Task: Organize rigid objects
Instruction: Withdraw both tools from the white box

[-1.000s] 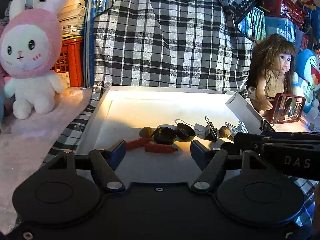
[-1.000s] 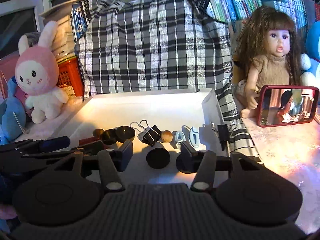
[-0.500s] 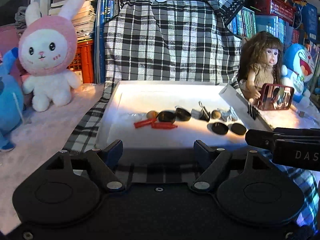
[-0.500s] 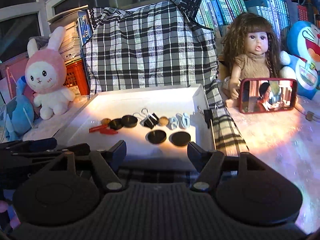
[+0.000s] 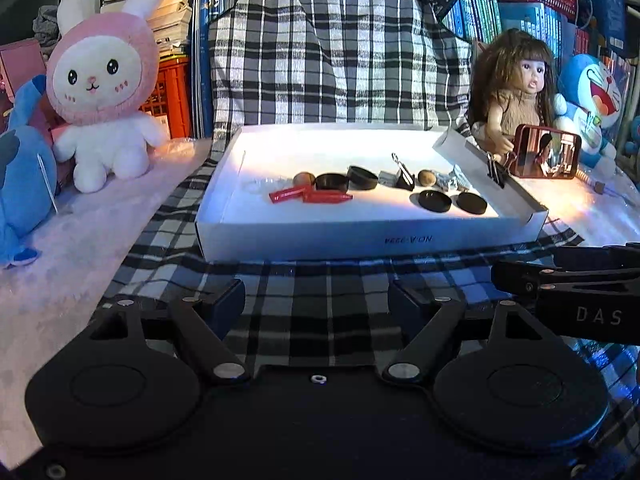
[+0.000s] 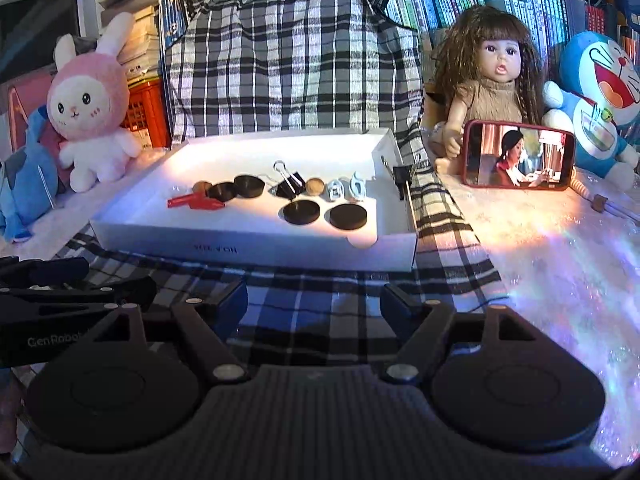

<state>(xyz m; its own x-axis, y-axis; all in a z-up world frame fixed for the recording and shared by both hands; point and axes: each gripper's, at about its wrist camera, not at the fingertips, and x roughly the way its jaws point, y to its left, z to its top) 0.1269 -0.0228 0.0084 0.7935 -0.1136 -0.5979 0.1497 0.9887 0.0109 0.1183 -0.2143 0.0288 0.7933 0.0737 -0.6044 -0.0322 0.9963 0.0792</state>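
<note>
My left gripper (image 5: 316,304) hangs over the plaid cloth (image 5: 320,300), released and empty, short of the white tray (image 5: 360,236). In the tray, sorted by kind so pairs sit together: red clips (image 5: 308,196), black caps (image 5: 346,180), black discs (image 6: 324,213). My right gripper (image 6: 314,300) is empty too, its jaws having just spread wider.
</note>
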